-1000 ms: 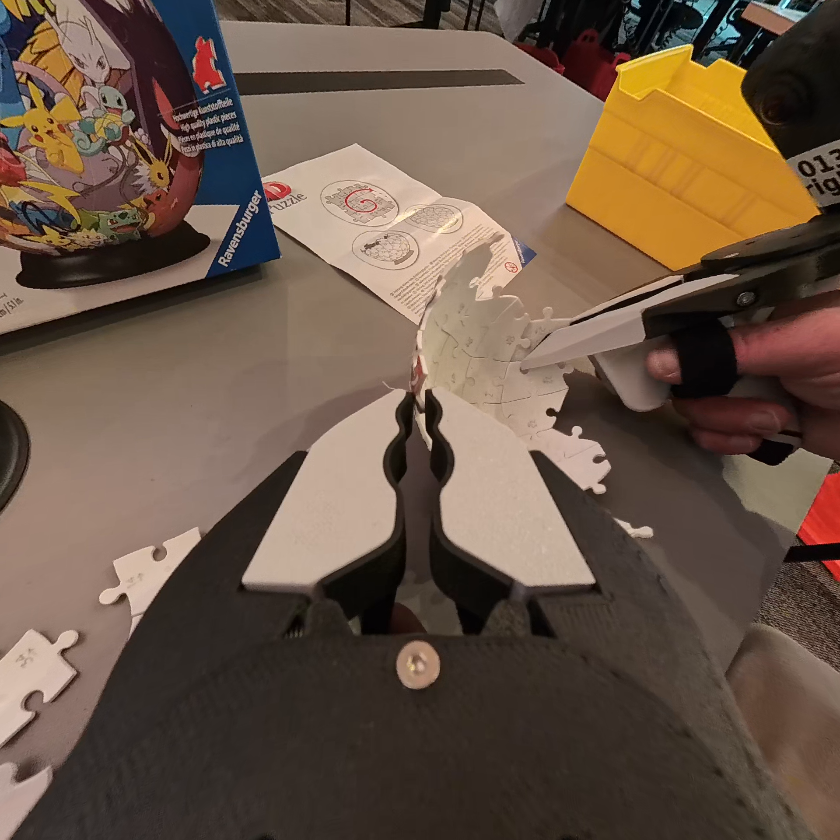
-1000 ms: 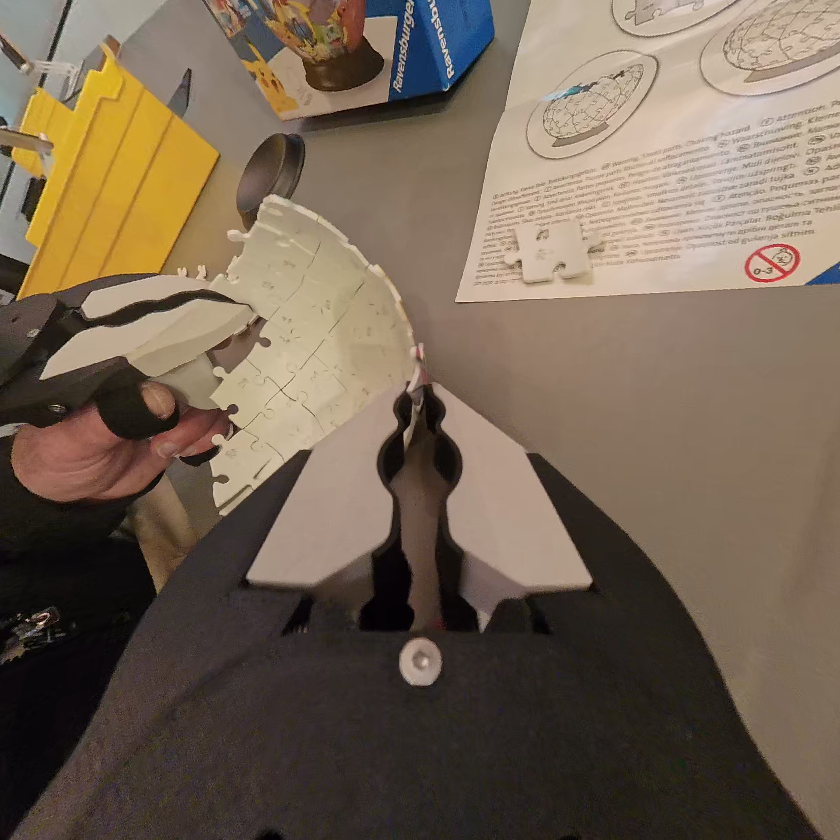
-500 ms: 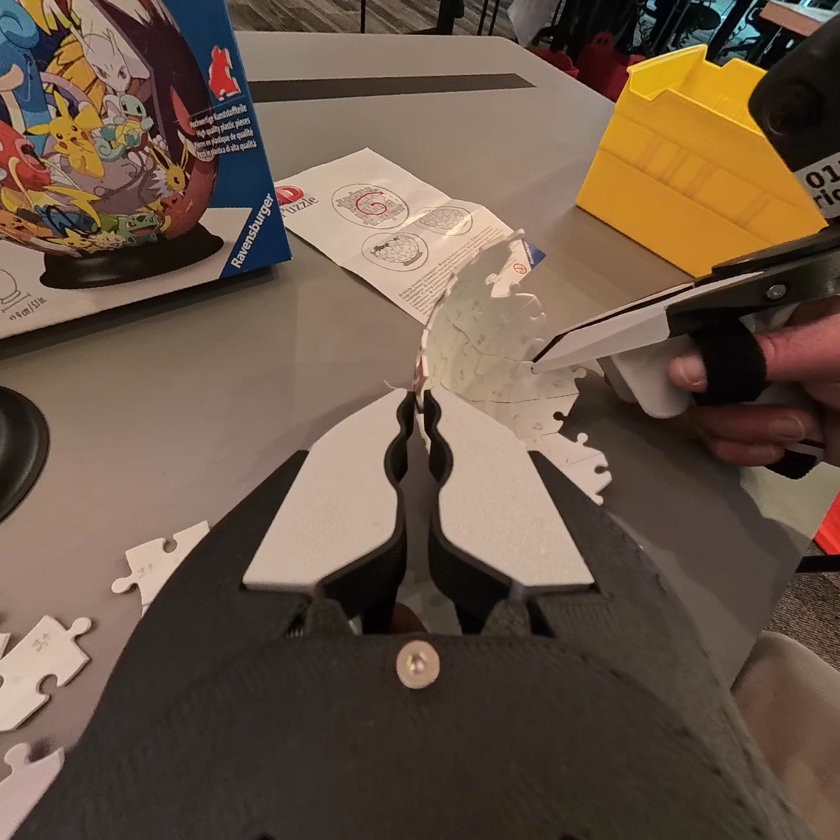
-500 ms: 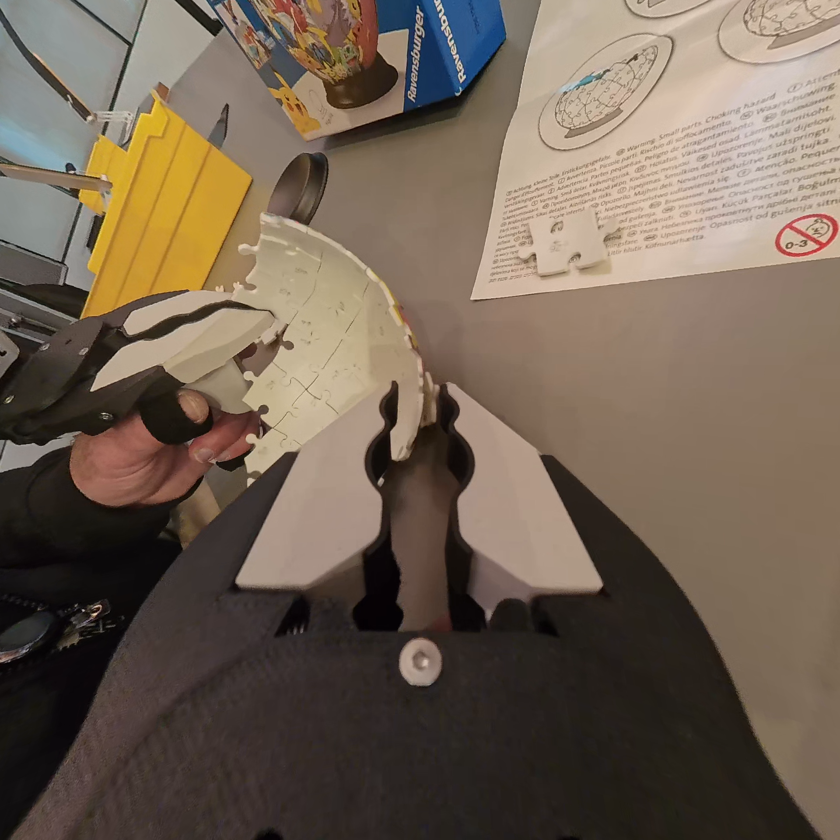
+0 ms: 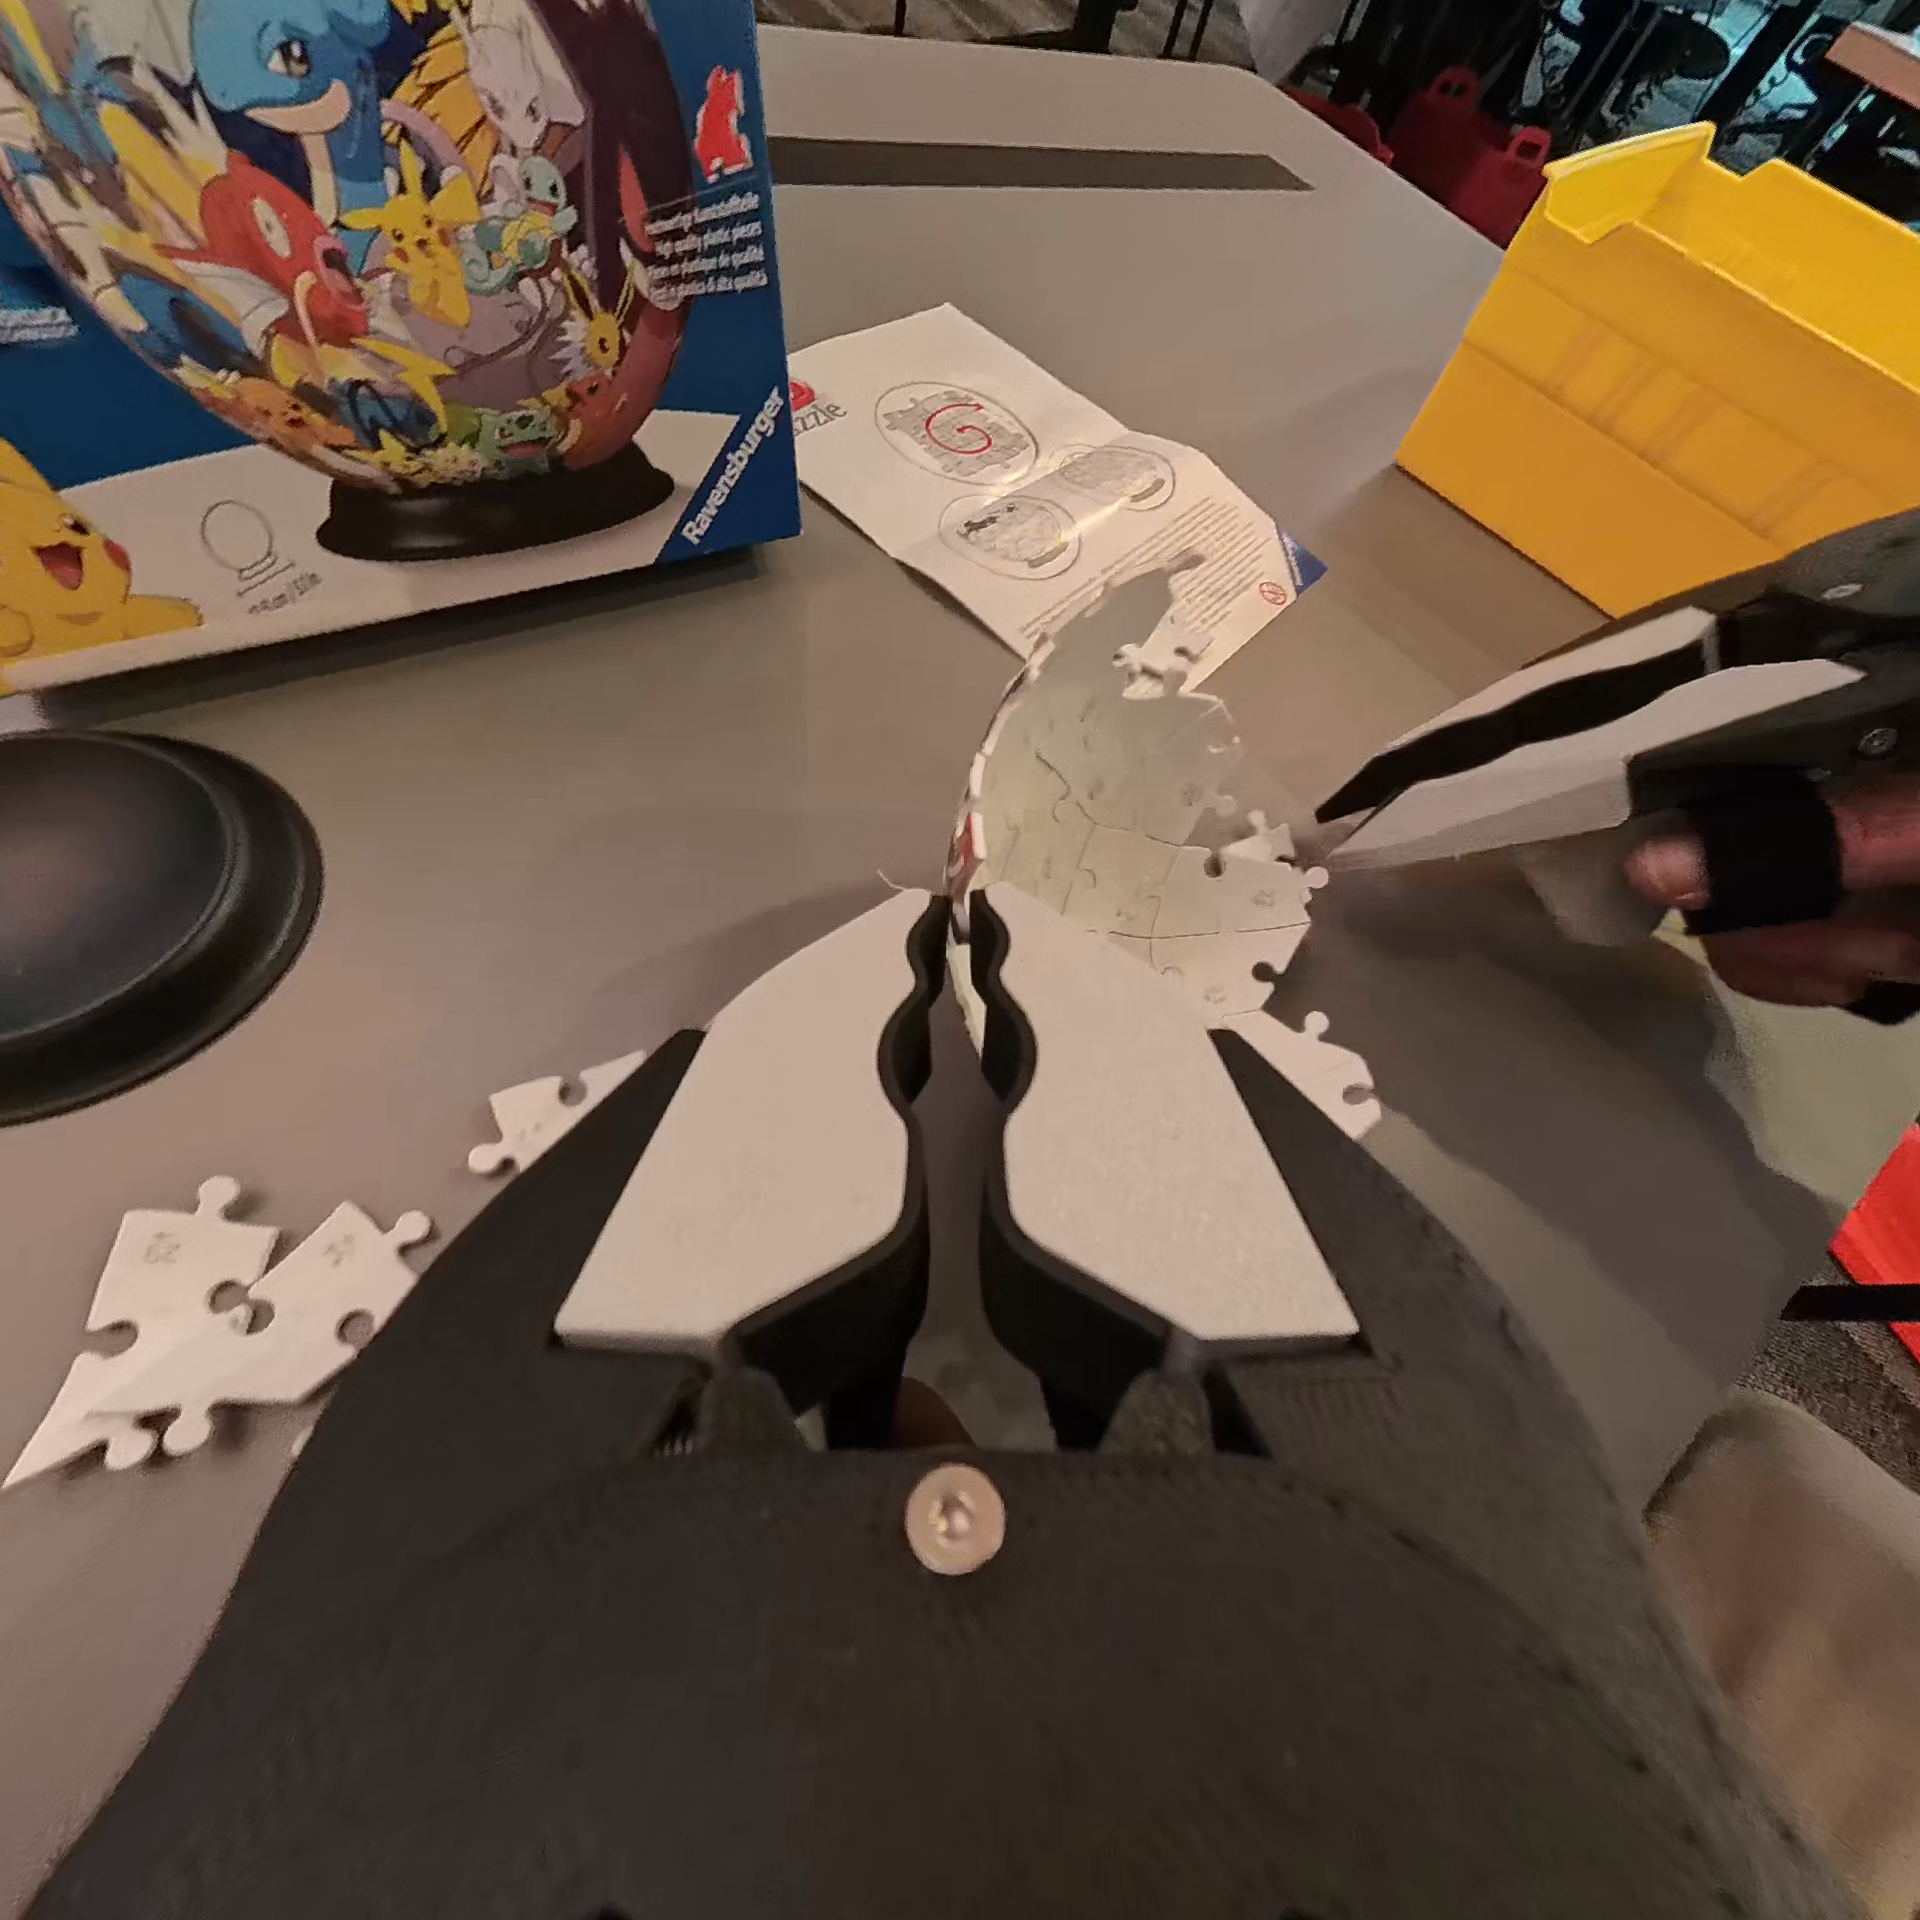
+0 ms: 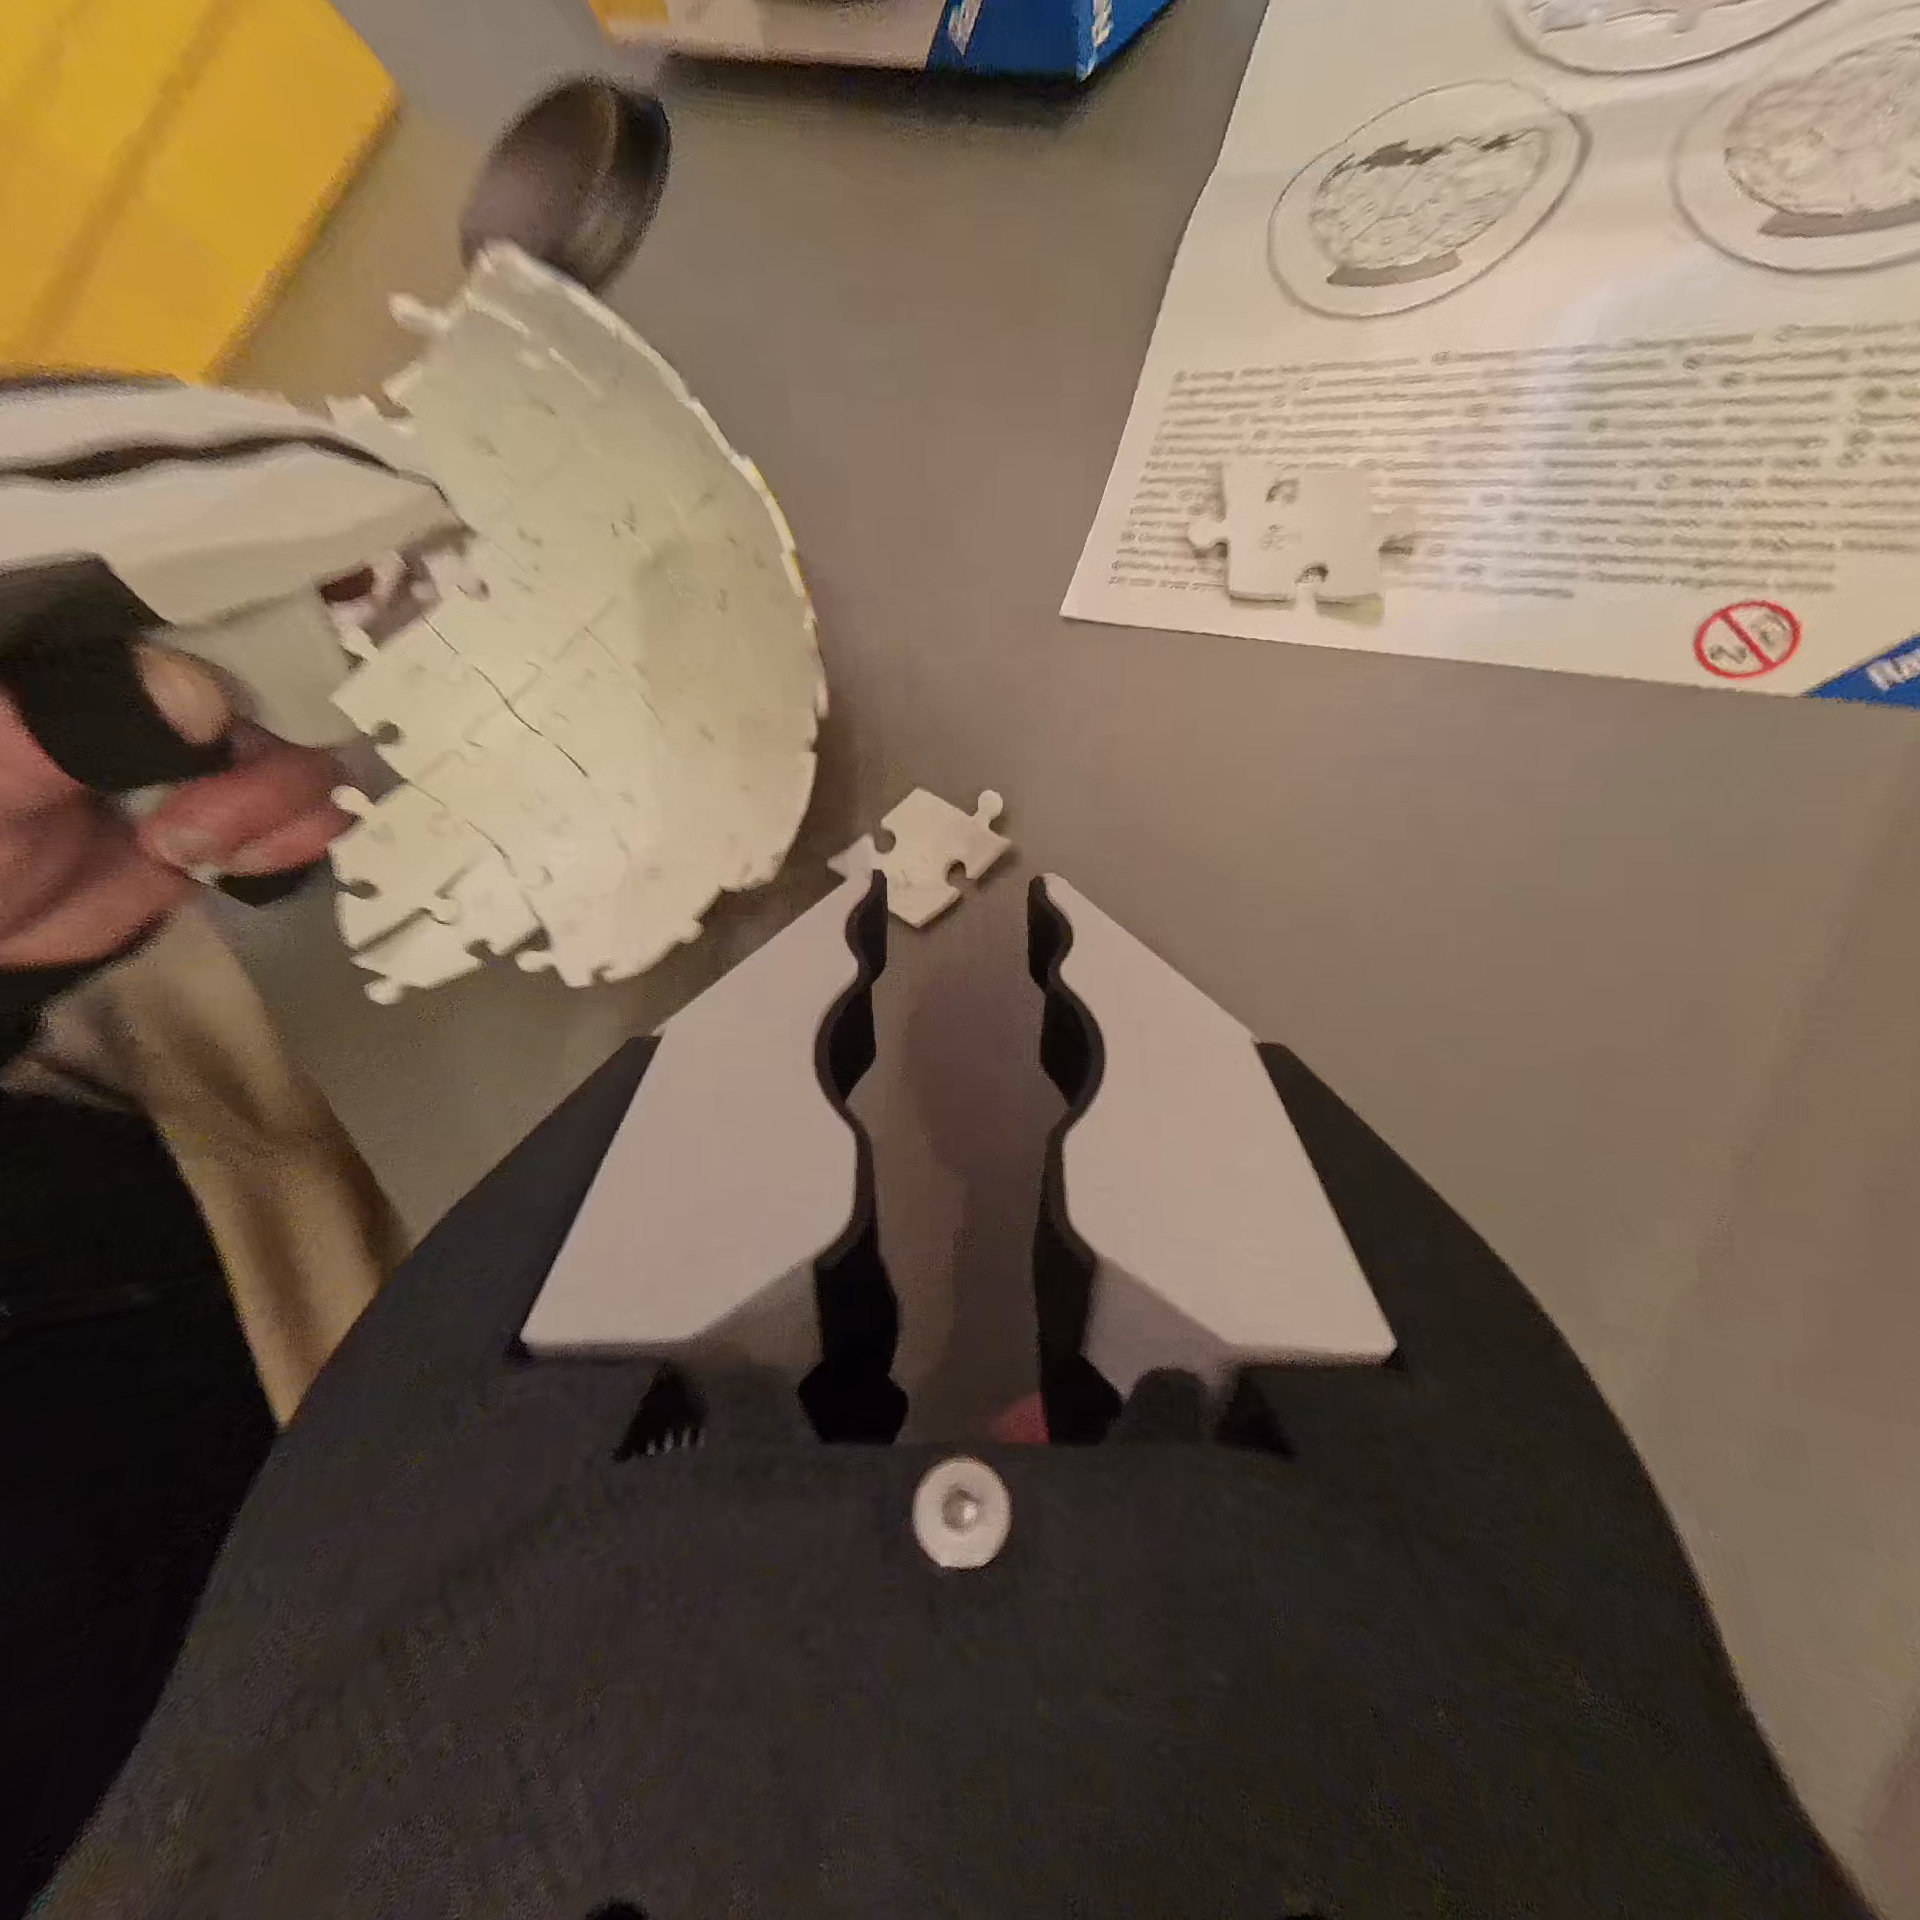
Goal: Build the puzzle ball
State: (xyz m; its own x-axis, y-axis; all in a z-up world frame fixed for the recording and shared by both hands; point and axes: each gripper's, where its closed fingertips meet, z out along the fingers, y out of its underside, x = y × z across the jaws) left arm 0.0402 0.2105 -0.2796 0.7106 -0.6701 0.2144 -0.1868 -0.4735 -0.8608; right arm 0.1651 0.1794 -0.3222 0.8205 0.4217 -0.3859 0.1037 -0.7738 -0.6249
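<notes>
A curved white shell of joined puzzle pieces (image 5: 1112, 790) stands on edge, its hollow side showing. My left gripper (image 5: 961, 914) is shut on the shell's near rim and holds it just over the grey table. It shows blurred at the left of the right wrist view (image 6: 416, 499), on the shell (image 6: 582, 644). My right gripper (image 6: 956, 894) is open and empty, just right of the shell and apart from it. Its tips (image 5: 1325, 831) sit by the shell's right edge. A loose white piece (image 6: 935, 854) lies on the table just past its tips.
The blue puzzle box (image 5: 395, 312) stands at the back left, with the black stand ring (image 5: 135, 894) in front of it. The instruction sheet (image 6: 1507, 416) has one piece (image 6: 1294, 535) on it. A yellow bin (image 5: 1683, 374) stands at the back right. Loose pieces (image 5: 229, 1309) lie near left.
My right gripper has let go of the shell's rim, opened and drawn back from it. My left gripper still grips the shell and has shifted a little over the table.
</notes>
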